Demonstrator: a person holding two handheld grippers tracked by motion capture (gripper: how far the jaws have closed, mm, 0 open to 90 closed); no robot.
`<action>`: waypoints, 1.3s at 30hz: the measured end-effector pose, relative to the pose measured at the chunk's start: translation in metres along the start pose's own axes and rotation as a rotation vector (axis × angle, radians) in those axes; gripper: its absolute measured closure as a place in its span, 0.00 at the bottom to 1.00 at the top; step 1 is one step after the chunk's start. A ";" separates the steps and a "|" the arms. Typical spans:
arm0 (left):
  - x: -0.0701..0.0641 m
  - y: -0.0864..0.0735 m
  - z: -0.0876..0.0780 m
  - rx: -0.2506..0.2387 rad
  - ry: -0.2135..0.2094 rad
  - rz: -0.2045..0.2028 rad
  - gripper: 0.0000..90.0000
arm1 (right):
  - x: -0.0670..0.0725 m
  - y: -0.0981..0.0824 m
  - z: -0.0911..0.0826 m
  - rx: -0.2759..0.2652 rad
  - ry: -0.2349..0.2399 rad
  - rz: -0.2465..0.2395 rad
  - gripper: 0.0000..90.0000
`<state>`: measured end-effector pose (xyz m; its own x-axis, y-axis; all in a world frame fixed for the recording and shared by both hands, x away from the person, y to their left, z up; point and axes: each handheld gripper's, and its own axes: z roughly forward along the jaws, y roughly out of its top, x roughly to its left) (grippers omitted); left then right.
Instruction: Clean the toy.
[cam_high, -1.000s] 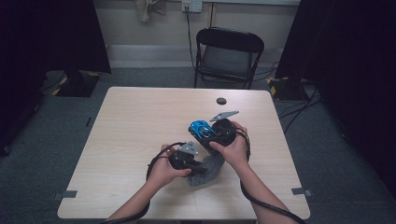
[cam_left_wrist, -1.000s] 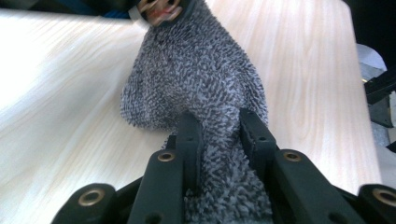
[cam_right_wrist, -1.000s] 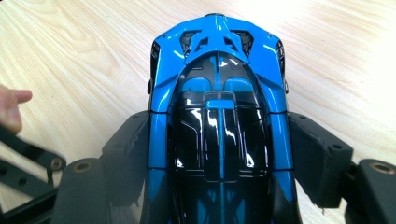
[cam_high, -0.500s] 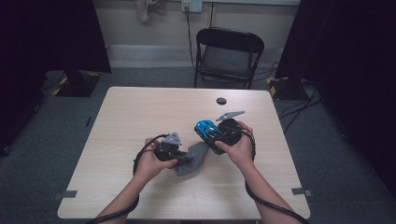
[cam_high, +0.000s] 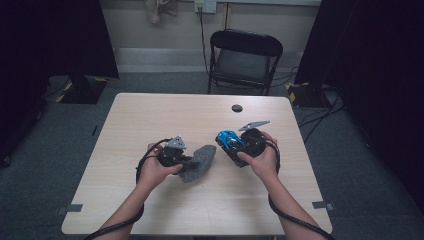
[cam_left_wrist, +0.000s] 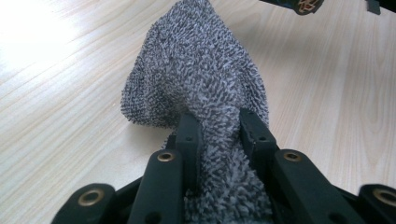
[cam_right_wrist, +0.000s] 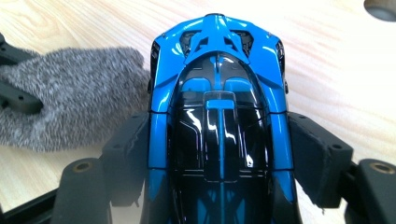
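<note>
Both hands have drawn apart; left gripper stays clamped on the grey cloth, right gripper grips the blue toy car; wiping looks paused.

Left gripper clamped tight, pointing right; right gripper jaws pressed in grip, pointing left; forearms converge.

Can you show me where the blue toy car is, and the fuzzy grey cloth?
blue toy car (cam_right_wrist: 219, 116): right gripper view, on its black roof.
fuzzy grey cloth (cam_left_wrist: 196, 70): left gripper view, on the bunched upper part.
</note>
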<state>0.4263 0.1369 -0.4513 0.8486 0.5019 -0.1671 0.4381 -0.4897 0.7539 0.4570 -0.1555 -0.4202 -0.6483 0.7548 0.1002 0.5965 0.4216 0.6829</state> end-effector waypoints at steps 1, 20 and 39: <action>0.001 0.000 0.000 0.005 0.002 -0.003 0.81 | -0.001 -0.001 0.000 0.000 -0.003 -0.001 0.32; 0.023 -0.008 -0.015 0.013 0.062 -0.038 0.81 | -0.030 -0.025 -0.006 0.034 -0.051 0.049 0.32; 0.049 -0.018 -0.030 0.018 0.127 -0.076 0.81 | -0.061 -0.043 -0.003 0.070 -0.117 0.084 0.32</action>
<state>0.4514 0.1916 -0.4545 0.7692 0.6233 -0.1408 0.5057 -0.4592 0.7303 0.4693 -0.2217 -0.4536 -0.5375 0.8406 0.0675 0.6807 0.3852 0.6231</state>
